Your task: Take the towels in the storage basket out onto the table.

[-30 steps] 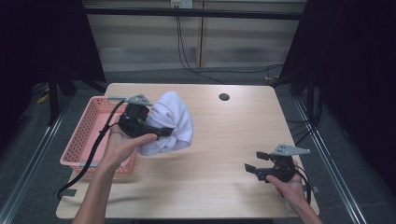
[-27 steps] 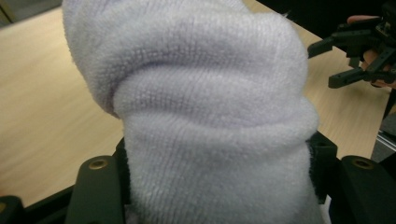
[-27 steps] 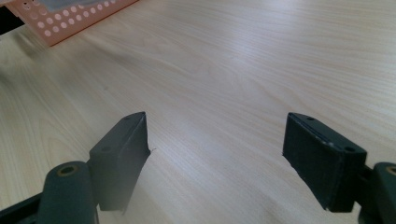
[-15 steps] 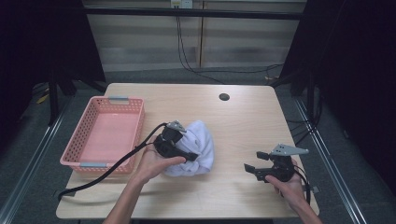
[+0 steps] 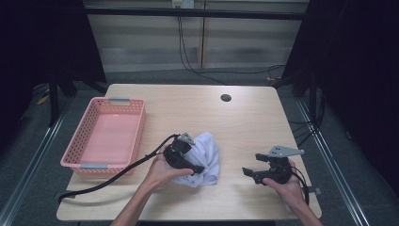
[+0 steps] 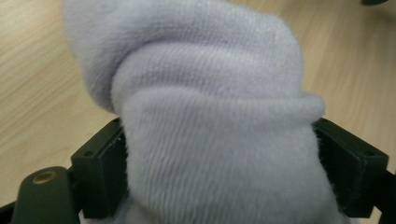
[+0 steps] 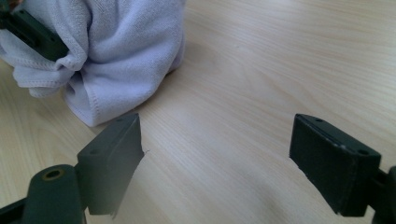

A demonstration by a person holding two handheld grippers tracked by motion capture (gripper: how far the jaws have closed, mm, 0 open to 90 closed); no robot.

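Observation:
A crumpled white towel (image 5: 204,157) lies on the wooden table (image 5: 235,122) near its front middle. My left gripper (image 5: 190,167) is shut on a thick fold of the towel (image 6: 215,121), whose cloth bulges between both jaws. My right gripper (image 5: 249,173) rests low at the front right, open, with bare wood between its jaws (image 7: 217,161). In the right gripper view the towel (image 7: 116,56) sits at the upper left, a little beyond the jaws.
A pink plastic basket (image 5: 80,160) stands at the table's left edge with nothing visible inside. A dark round hole (image 5: 226,98) marks the far middle of the table. The left gripper's black cable (image 5: 108,176) trails off the front left.
My left gripper has carried the towel from beside the basket, held up, rightward and down onto the table's front middle. The right gripper has stayed put.

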